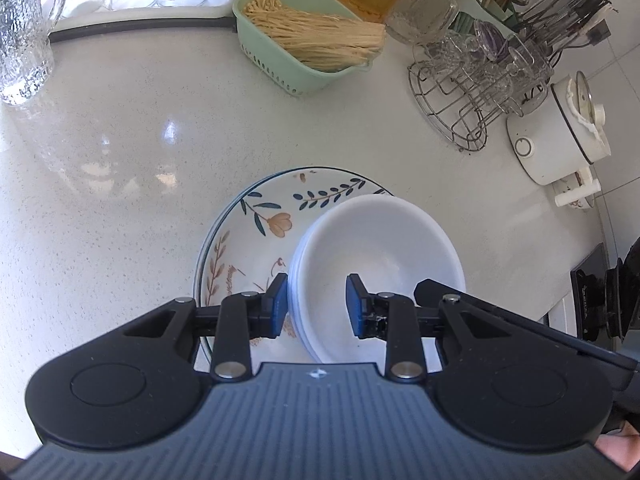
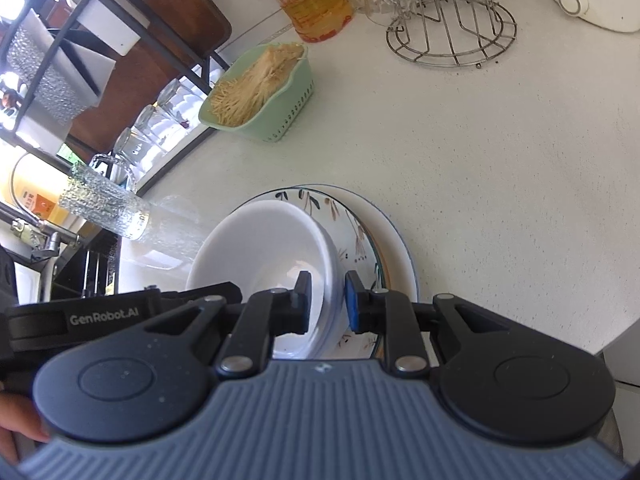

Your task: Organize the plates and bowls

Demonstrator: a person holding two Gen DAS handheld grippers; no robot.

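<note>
A stack of white bowls [image 1: 380, 240] sits inside a floral plate [image 1: 260, 220], which lies on a blue-rimmed white plate [image 2: 400, 252] on the counter. My left gripper [image 1: 318, 306] is shut on the stack's left rim, one pad outside and one inside. On the opposite side my right gripper [image 2: 328, 306] pinches the rim of the white bowls [image 2: 260, 248], with the floral plate [image 2: 360, 240] just beyond its outer pad. One of the right gripper's fingers [image 1: 430, 291] shows at the bowl's far rim in the left wrist view.
At the back stand a green basket of dry noodles [image 1: 304, 40], a wire rack with glasses [image 1: 472, 92] and a white electric pot [image 1: 560, 132]. A textured glass [image 2: 104, 204] lies close to the bowls on the left. An oil bottle [image 2: 312, 0] stands near the wall.
</note>
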